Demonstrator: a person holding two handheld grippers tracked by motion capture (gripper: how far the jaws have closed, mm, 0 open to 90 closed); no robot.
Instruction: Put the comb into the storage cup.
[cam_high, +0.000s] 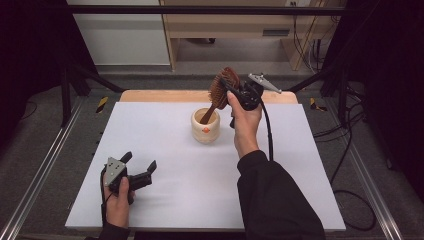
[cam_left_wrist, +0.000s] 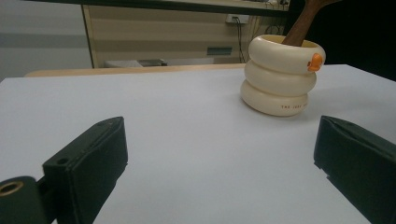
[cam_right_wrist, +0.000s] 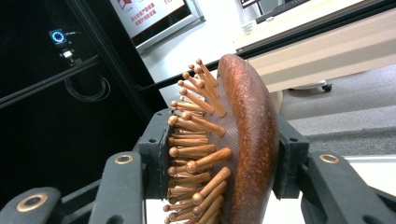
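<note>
Your right gripper clamps the head of a wooden brush, whose handle angles down into the cream cup at the table's centre. Your left gripper rests near the front-left corner, jaws spread and empty.

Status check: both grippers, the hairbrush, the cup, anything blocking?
Right gripper shut on hairbrush head; handle end inside cream cup. Left gripper open, low over white table, apart from cup. Nothing between them.
</note>
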